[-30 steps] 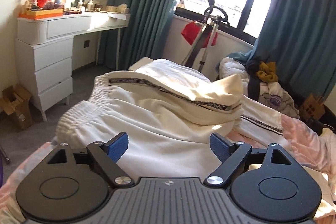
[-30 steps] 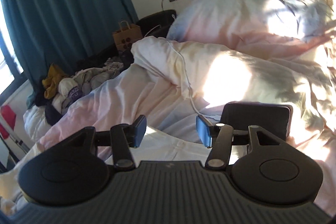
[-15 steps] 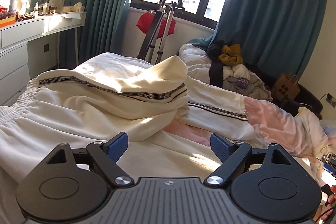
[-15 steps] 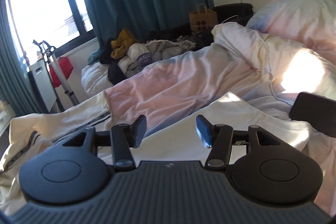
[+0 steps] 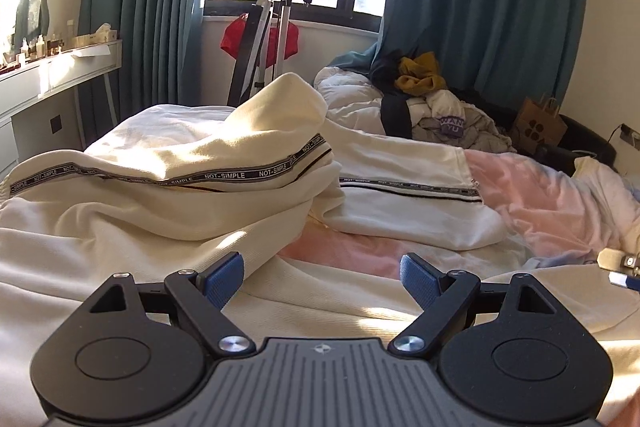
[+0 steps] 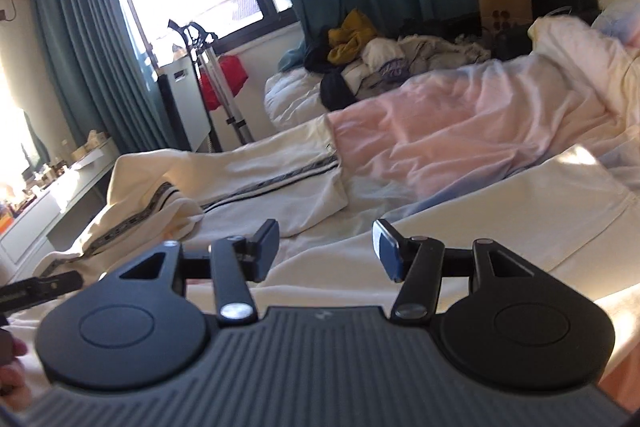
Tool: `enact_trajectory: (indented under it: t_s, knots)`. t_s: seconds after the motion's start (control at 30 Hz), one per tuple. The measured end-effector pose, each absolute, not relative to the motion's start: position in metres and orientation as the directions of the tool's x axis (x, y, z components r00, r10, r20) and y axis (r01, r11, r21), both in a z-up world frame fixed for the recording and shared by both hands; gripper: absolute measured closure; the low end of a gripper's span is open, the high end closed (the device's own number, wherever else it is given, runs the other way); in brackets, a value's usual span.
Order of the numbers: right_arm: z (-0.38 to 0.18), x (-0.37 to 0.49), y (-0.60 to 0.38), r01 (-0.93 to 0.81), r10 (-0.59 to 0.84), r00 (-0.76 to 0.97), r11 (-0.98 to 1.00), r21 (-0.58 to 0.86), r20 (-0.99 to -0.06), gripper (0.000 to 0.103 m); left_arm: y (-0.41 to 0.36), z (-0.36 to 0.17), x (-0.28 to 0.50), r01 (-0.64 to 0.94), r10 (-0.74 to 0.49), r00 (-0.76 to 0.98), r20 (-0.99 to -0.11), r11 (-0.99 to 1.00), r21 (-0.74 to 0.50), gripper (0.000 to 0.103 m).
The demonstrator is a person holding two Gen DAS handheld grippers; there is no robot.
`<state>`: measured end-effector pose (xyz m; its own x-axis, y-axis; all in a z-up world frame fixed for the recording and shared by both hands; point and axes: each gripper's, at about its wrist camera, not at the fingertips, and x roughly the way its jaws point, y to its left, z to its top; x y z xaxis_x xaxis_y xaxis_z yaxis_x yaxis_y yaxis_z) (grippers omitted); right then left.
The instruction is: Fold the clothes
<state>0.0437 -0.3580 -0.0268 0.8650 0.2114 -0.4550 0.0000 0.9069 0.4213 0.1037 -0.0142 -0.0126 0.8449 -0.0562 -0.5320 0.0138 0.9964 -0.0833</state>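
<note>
A cream garment (image 5: 168, 187) with a grey lettered side stripe lies crumpled on the bed, one part stretched toward the far side (image 5: 404, 187). It also shows in the right wrist view (image 6: 256, 175). My left gripper (image 5: 322, 277) is open and empty, low over a flat cream panel of cloth in front. My right gripper (image 6: 326, 247) is open and empty, just above the same cream cloth (image 6: 500, 219). A tip of the right gripper shows at the right edge of the left wrist view (image 5: 622, 267).
The pink and white duvet (image 5: 540, 199) covers the bed. A heap of other clothes (image 5: 432, 99) lies by the teal curtains. A folded metal frame with a red bag (image 5: 264, 39) stands under the window. A white dresser (image 5: 48, 79) is at left, a paper bag (image 5: 540, 123) at right.
Both views have swung toward the window side of the room. The right gripper turned away from the pillows and the dark phone and now faces the garment. Both stay open.
</note>
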Motion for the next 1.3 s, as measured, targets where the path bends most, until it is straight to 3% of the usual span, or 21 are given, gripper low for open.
enact_trajectory:
  t_s: [0.13, 0.27, 0.37, 0.5, 0.57, 0.6, 0.67, 0.7, 0.8, 0.97, 1.3]
  knots:
    - [-0.044, 0.094, -0.358, 0.036, 0.338, 0.792, 0.805, 0.592, -0.508, 0.047, -0.007, -0.031, 0.135, 0.009, -0.005, 0.848, -0.531, 1.0, 0.006, 0.016]
    - [-0.072, 0.146, -0.35, 0.127, 0.387, 0.75, 0.711, 0.691, -0.536, 0.047, 0.014, -0.051, 0.158, -0.02, 0.011, 0.837, -0.547, 1.0, -0.01, 0.016]
    - [-0.091, 0.181, -0.342, 0.173, 0.371, 0.75, 0.688, 0.705, -0.547, 0.047, 0.032, -0.069, 0.173, -0.059, 0.055, 0.824, -0.564, 0.998, 0.01, 0.016]
    - [-0.111, 0.219, -0.337, 0.267, 0.264, 0.757, 0.71, 0.651, -0.598, 0.048, 0.055, -0.087, 0.186, -0.069, 0.01, 0.817, -0.576, 0.994, -0.081, 0.015]
    - [-0.114, 0.229, -0.34, 0.279, 0.239, 0.782, 0.693, 0.665, -0.576, 0.049, 0.064, -0.091, 0.19, -0.07, -0.014, 0.822, -0.57, 0.99, -0.125, 0.014]
    - [-0.114, 0.233, -0.341, 0.283, 0.227, 0.794, 0.683, 0.674, -0.563, 0.053, 0.067, -0.091, 0.191, -0.068, -0.022, 0.825, -0.564, 0.988, -0.138, 0.014]
    - [-0.113, 0.239, -0.345, 0.284, 0.203, 0.818, 0.671, 0.685, -0.538, 0.082, 0.071, -0.091, 0.19, -0.055, -0.041, 0.829, -0.558, 0.986, -0.155, 0.014]
    - [-0.11, 0.241, -0.346, 0.281, 0.191, 0.828, 0.671, 0.686, -0.527, 0.085, 0.073, -0.091, 0.19, -0.049, -0.051, 0.831, -0.554, 0.985, -0.164, 0.014]
    - [-0.082, 0.256, -0.362, 0.211, 0.191, 0.879, 0.667, 0.714, -0.438, 0.089, 0.08, -0.09, 0.19, -0.031, -0.081, 0.836, -0.543, 0.981, -0.193, 0.014]
    - [-0.011, 0.295, -0.38, 0.187, 0.127, 0.904, 0.742, 0.644, -0.408, 0.09, 0.089, -0.082, 0.185, 0.004, -0.155, 0.859, -0.488, 0.955, -0.296, 0.014]
    - [0.114, 0.325, -0.459, 0.298, -0.168, 0.934, 0.854, 0.427, -0.316, 0.092, 0.095, -0.082, 0.182, 0.113, -0.289, 0.867, -0.406, 0.907, -0.405, 0.014]
